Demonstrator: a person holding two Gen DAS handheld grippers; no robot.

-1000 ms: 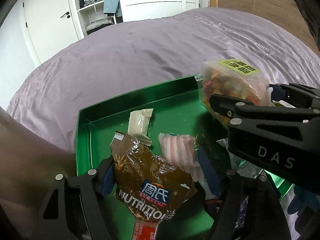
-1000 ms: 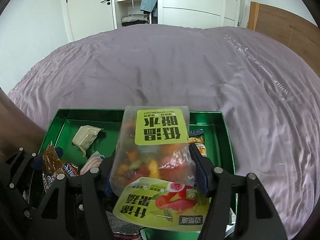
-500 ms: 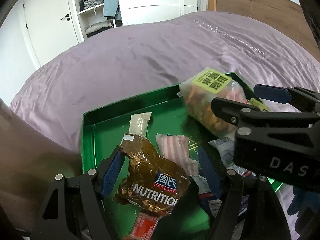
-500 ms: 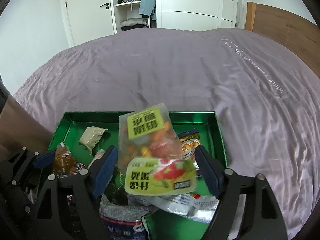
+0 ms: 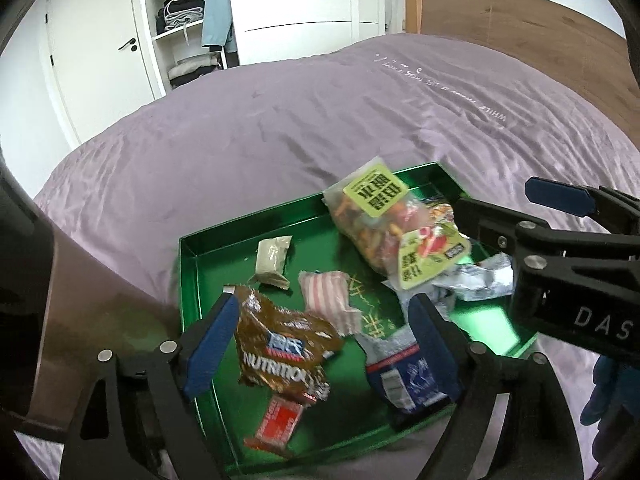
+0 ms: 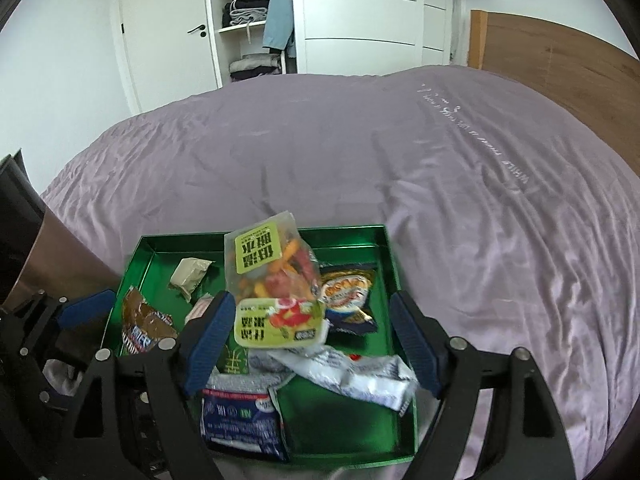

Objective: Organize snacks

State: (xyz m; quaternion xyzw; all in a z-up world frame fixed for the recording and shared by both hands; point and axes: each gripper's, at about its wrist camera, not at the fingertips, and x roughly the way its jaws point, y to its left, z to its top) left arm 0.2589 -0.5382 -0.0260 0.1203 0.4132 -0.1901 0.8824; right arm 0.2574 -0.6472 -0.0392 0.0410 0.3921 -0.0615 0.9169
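Now both tongs, left (image 5: 320,336) and right (image 6: 312,328), tilt downward over the green tray (image 6: 344,428), jaws just spread wide, gripping nothing.

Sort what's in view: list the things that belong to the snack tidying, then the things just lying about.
Job:
- green tray
- dried-fruit bag
- brown NUTRITION packet
- pink striped packet
- beige packet
- red packet
- blue-white packet

Lying about:
- purple bedspread
- wardrobe shelves
- wooden headboard

Snack packets (image 6: 276,280) piled in green tray (image 6: 394,264)
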